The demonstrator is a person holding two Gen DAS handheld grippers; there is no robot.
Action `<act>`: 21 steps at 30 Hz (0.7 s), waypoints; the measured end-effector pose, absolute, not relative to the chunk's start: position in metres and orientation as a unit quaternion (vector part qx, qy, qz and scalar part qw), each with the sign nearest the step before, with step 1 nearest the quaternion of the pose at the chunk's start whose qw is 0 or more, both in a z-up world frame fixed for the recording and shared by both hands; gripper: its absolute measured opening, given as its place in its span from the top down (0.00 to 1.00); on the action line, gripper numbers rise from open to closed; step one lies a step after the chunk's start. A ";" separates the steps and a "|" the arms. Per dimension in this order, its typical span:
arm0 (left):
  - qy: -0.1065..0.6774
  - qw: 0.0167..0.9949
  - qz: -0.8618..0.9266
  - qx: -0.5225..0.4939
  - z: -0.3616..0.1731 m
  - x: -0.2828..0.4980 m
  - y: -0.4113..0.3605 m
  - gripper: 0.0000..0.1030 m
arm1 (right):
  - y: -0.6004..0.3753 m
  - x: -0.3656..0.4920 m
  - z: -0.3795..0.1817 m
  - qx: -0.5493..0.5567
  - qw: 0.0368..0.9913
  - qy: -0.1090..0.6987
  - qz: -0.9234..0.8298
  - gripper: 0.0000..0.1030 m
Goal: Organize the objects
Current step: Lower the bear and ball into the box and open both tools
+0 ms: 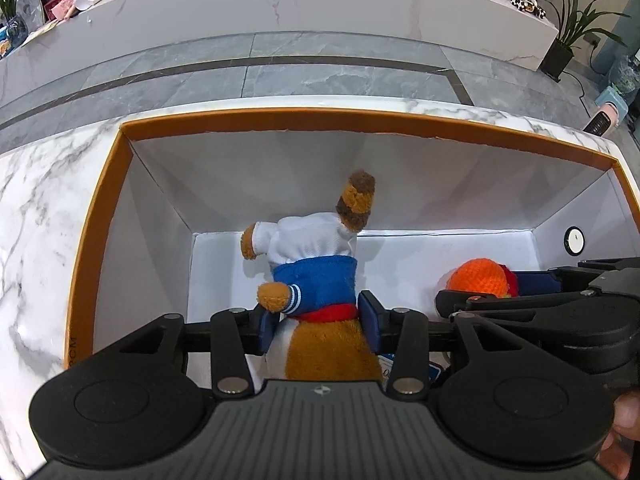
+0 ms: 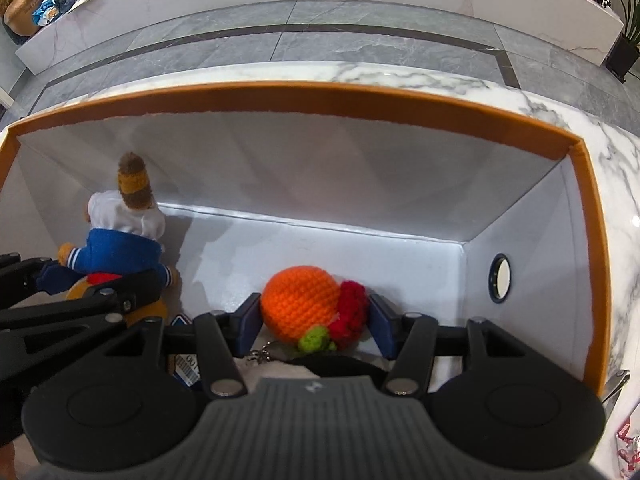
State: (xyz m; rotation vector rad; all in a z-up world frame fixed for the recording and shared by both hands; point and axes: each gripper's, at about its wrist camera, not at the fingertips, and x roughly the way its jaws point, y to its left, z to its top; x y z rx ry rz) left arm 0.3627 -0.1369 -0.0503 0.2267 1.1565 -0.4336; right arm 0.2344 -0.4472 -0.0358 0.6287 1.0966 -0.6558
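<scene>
An orange-rimmed box (image 1: 280, 120) with white inside walls stands on a marble top, and both grippers reach down into it. A brown plush toy (image 1: 316, 276) in a white and blue jacket and red scarf lies at the box's left. My left gripper (image 1: 319, 324) is shut on it, blue pads against its waist. To its right lies an orange crochet ball (image 2: 300, 304) with red and green trim. My right gripper (image 2: 314, 320) is shut on that ball, one pad on the orange side, one on the red. The plush toy (image 2: 120, 256) also shows at the left of the right wrist view.
The marble table (image 1: 40, 220) surrounds the box on its left and far sides. A round grommet hole (image 2: 500, 278) sits in the box's right wall. A barcode tag (image 2: 188, 368) lies on the box floor. Grey tiled floor, a long marble bench and a potted plant (image 1: 560, 52) lie beyond.
</scene>
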 end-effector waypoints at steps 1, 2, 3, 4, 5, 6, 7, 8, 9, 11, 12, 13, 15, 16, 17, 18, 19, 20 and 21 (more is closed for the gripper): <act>0.542 0.809 -0.202 0.105 -0.050 0.363 -0.136 0.48 | -0.448 0.234 -0.036 0.290 0.757 0.502 -0.301 0.43; 0.543 0.809 -0.202 0.104 -0.051 0.363 -0.136 0.45 | -0.448 0.234 -0.036 0.290 0.757 0.502 -0.301 0.43; 0.543 0.809 -0.201 0.105 -0.051 0.364 -0.136 0.42 | -0.448 0.235 -0.036 0.290 0.757 0.502 -0.301 0.43; 0.541 0.810 -0.200 0.106 -0.051 0.364 -0.136 0.39 | -0.448 0.235 -0.036 0.291 0.757 0.502 -0.302 0.43; 0.539 0.812 -0.199 0.107 -0.051 0.364 -0.136 0.32 | -0.450 0.235 -0.037 0.292 0.756 0.501 -0.304 0.43; 0.536 0.814 -0.198 0.108 -0.049 0.364 -0.135 0.26 | -0.451 0.234 -0.036 0.294 0.755 0.499 -0.306 0.42; 0.532 0.816 -0.199 0.108 -0.048 0.363 -0.134 0.23 | -0.451 0.233 -0.036 0.297 0.755 0.497 -0.308 0.42; 0.531 0.817 -0.200 0.105 -0.046 0.363 -0.133 0.22 | -0.452 0.232 -0.036 0.300 0.756 0.494 -0.307 0.41; 0.531 0.817 -0.201 0.097 -0.043 0.363 -0.131 0.22 | -0.451 0.232 -0.035 0.301 0.758 0.492 -0.304 0.41; 0.530 0.818 -0.205 0.087 -0.039 0.364 -0.129 0.20 | -0.451 0.232 -0.034 0.300 0.759 0.491 -0.305 0.40; 0.529 0.819 -0.206 0.086 -0.037 0.364 -0.128 0.19 | -0.450 0.232 -0.033 0.297 0.761 0.489 -0.306 0.40; 0.528 0.819 -0.205 0.086 -0.036 0.364 -0.127 0.18 | -0.450 0.232 -0.033 0.297 0.762 0.487 -0.306 0.40; 0.528 0.820 -0.206 0.083 -0.035 0.364 -0.127 0.18 | -0.451 0.232 -0.031 0.298 0.763 0.485 -0.306 0.39; 0.528 0.819 -0.207 0.081 -0.034 0.364 -0.126 0.18 | -0.452 0.231 -0.030 0.296 0.765 0.484 -0.306 0.39; 0.529 0.819 -0.208 0.079 -0.033 0.364 -0.126 0.18 | -0.452 0.231 -0.030 0.295 0.765 0.483 -0.307 0.39; 0.529 0.819 -0.209 0.077 -0.033 0.364 -0.125 0.18 | -0.451 0.230 -0.029 0.293 0.766 0.483 -0.307 0.39; 0.529 0.819 -0.209 0.076 -0.032 0.364 -0.125 0.18 | -0.451 0.230 -0.027 0.292 0.767 0.482 -0.308 0.39; 0.529 0.819 -0.209 0.076 -0.030 0.364 -0.125 0.18 | -0.451 0.229 -0.026 0.291 0.767 0.482 -0.308 0.38; 0.528 0.820 -0.210 0.076 -0.028 0.363 -0.124 0.18 | -0.450 0.229 -0.025 0.290 0.768 0.481 -0.308 0.38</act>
